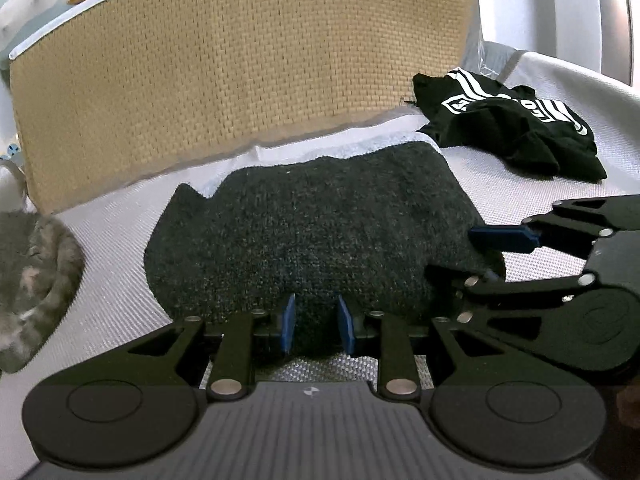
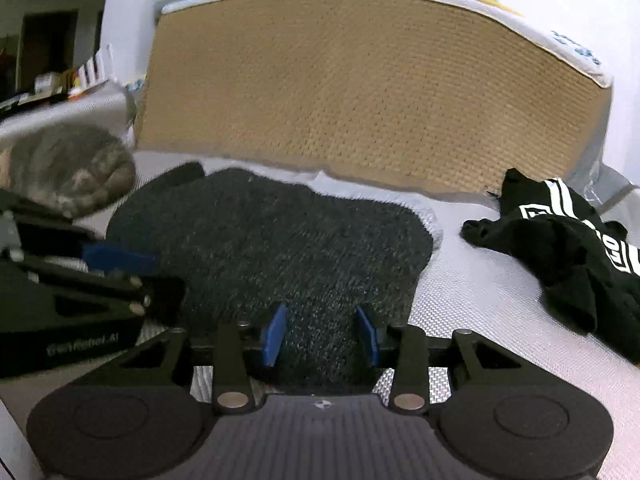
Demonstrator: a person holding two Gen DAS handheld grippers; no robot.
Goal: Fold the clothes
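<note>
- dark knit garment (image 1: 312,232): 1 piece, charcoal and fuzzy, lying folded on the white woven surface (image 1: 116,280) in front of the tan woven panel (image 1: 240,72); a strip of white cloth (image 1: 320,146) shows along its far edge.
- left gripper (image 1: 317,324): its 2 blue pads sit either side of the garment's near edge, with a moderate gap between them and knit fabric filling that gap; whether the pads press the cloth firmly i cannot tell.
- right gripper (image 2: 320,334): its 2 blue pads stand a little wider apart, also straddling the near edge of the same garment (image 2: 280,248), with fabric between them; the grip is likewise unclear.
- each gripper shows in the other's view, the right one at the garment's right end and the left one at its left end.
- black printed garment (image 1: 516,128): 1 crumpled piece with white stripes and lettering, lying apart to the right of the knit one.
- grey tabby cat (image 1: 32,280): 1, curled on the surface at the left, close beside the knit garment.
</note>
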